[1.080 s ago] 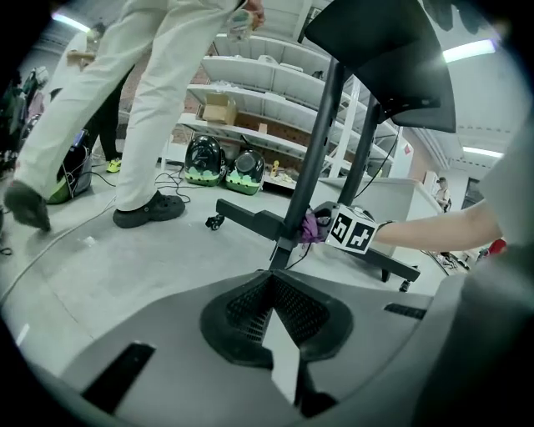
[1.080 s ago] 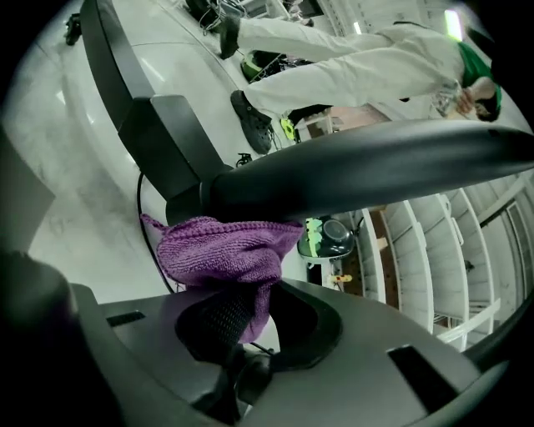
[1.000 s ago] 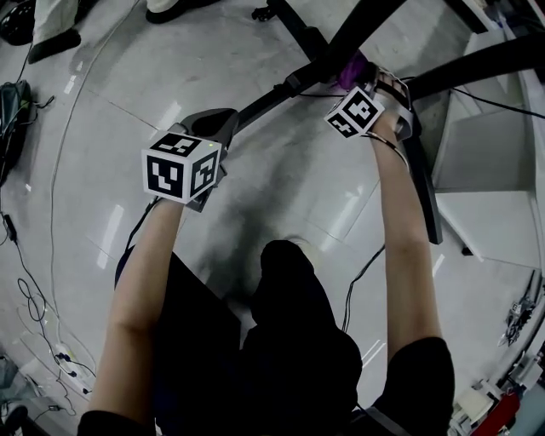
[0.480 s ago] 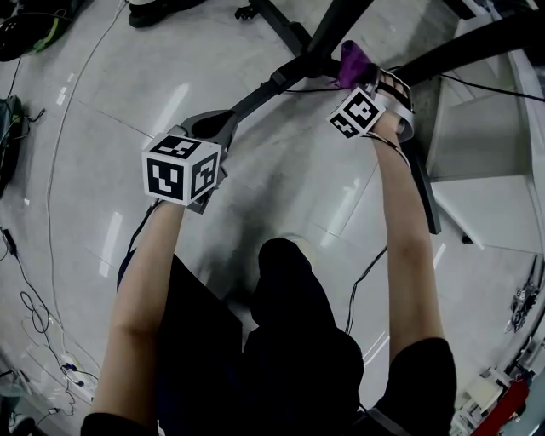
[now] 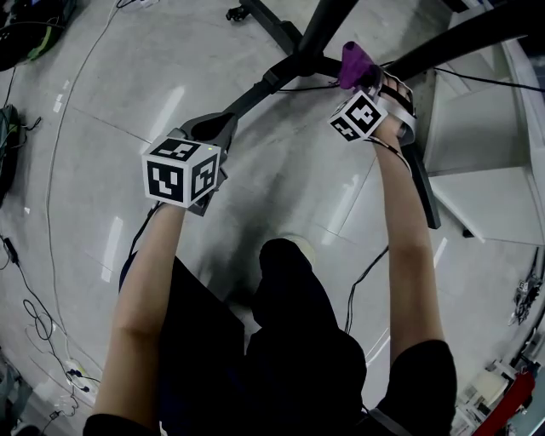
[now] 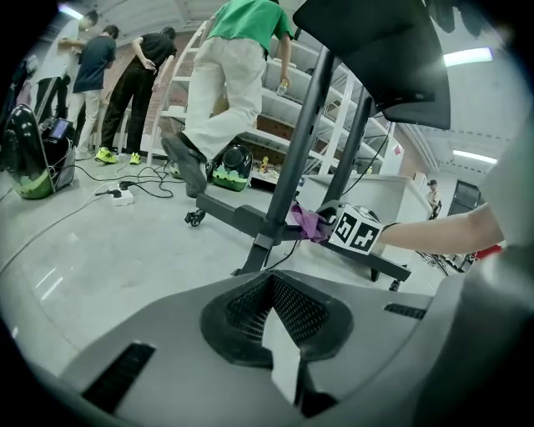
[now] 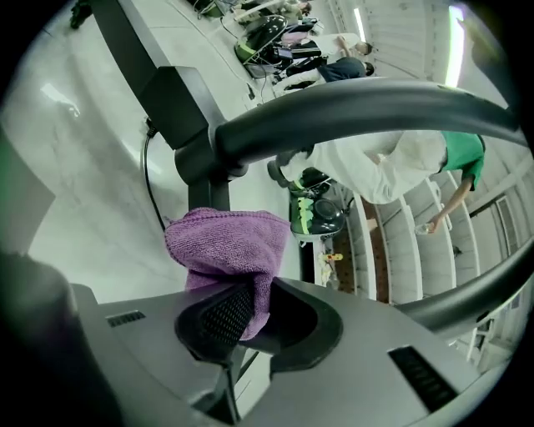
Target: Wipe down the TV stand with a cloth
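Head camera looks steeply down past both forearms, with the black TV stand [image 5: 326, 25] at twelve o'clock. Left gripper [image 5: 213, 128] camera sits low, facing the stand from some way off. Right gripper [image 5: 368, 75] camera is close up against it. All three views share the purple cloth [image 5: 353, 58].

Bare grey floor [image 5: 281, 170] lies open between the two forearms and out to the left of the left gripper [image 5: 217, 123], crossed only by loose cables [image 5: 34, 315] near the far left edge. Round the right gripper [image 5: 364, 78] room is tight: the TV stand [image 5: 264, 83] sends a black base bar slantwise ahead, its upright post [image 5: 328, 25] rises just beyond the purple cloth [image 5: 356, 58], and another leg [image 5: 423, 183] runs close beside the right forearm. A white stepped platform [image 5: 477, 153] shuts off the right side.
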Motion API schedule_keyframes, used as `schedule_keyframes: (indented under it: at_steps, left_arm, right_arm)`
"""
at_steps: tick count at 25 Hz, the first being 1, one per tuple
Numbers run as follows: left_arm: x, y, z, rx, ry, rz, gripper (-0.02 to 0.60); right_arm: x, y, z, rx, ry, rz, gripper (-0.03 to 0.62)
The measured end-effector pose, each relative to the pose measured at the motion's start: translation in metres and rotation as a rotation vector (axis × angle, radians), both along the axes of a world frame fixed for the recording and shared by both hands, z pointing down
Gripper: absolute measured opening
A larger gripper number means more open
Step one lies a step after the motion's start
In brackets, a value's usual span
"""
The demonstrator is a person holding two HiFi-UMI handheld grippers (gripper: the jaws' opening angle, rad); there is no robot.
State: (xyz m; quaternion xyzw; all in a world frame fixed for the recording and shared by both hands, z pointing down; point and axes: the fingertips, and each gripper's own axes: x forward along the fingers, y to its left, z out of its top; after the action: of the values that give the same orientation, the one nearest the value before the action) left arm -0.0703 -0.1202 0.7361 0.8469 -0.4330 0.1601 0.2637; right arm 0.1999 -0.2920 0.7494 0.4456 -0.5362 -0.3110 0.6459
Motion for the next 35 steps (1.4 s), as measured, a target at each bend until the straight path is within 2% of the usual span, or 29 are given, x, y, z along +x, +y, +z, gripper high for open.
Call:
schedule_keyframes:
  at_steps: [12, 25, 30, 35]
  left_arm:
    - [0.026, 0.003, -0.001, 0.000, 0.027, 0.052, 0.006]
    - [0.067, 0.004, -0.003, -0.004, 0.054, 0.110, 0.006]
    - [0.066, 0.004, 0.002, -0.012, 0.050, 0.110, 0.006]
    - [0.060, 0.002, 0.004, -0.017, 0.044, 0.097, 0.006]
  right_arm:
    - [0.026, 0.034, -0.005, -0.005, 0.007, 0.027, 0.069]
    - [0.088, 0.060, -0.016, 0.004, 0.016, 0.106, 0.069]
    - [0.114, 0.058, -0.024, 0.017, -0.012, 0.179, 0.069]
    - [0.117, 0.047, -0.018, -0.018, 0.033, 0.164, 0.069]
